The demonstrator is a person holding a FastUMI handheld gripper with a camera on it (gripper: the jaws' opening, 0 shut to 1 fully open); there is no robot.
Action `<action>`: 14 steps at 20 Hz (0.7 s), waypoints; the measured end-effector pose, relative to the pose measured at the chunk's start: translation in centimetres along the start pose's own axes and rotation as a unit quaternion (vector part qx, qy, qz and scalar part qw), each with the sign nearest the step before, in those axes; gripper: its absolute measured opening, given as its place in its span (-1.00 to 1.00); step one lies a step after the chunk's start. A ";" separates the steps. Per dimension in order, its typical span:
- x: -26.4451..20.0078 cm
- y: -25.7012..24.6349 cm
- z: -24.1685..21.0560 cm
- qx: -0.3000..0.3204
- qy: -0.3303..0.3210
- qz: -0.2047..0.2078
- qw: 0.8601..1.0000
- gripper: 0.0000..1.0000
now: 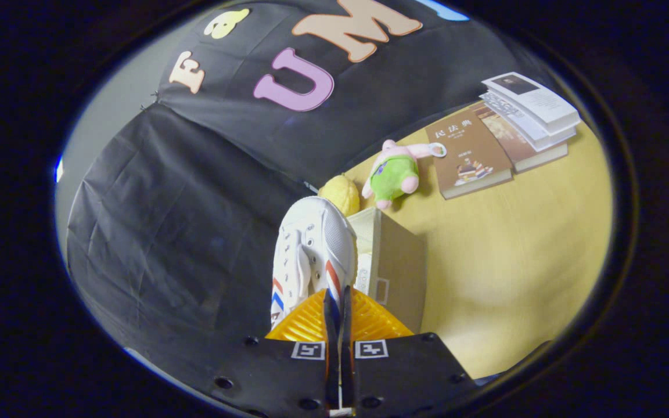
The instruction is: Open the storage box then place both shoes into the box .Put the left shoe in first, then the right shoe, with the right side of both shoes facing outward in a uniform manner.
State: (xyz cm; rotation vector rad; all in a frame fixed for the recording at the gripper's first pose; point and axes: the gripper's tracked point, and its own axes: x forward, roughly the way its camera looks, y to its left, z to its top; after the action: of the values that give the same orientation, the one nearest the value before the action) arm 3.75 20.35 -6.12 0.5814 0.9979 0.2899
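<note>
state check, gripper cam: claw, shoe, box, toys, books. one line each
claw: shut on the shoe, fingers nearly together pinching its rear edge
shoe: white, held, toe pointing away from the fingers
storage box: on the table, beside and beyond the shoe; open or not, cannot tell
plush toy: lying on the table
yellow toy: behind the shoe, partly hidden
books: closed, loosely stacked, overlapping

On the yellow wooden tabletop [514, 249] lie a pink plush toy in green [395, 174], a brown hardcover book [469, 155], stacked books [529, 116], and perhaps a yellow lemon-like ball [340, 194].
</note>
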 end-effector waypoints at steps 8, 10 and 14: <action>7.8 0.2 -4.1 -0.085 0.028 -0.105 0.990 -0.90; 8.4 -1.0 -5.3 -0.125 0.035 -0.145 0.981 -0.90; 8.8 -2.0 -6.5 -0.191 0.035 -0.174 0.965 -0.83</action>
State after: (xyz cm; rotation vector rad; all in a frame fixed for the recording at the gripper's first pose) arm 2.70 25.09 -16.13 0.0414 1.0594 0.1834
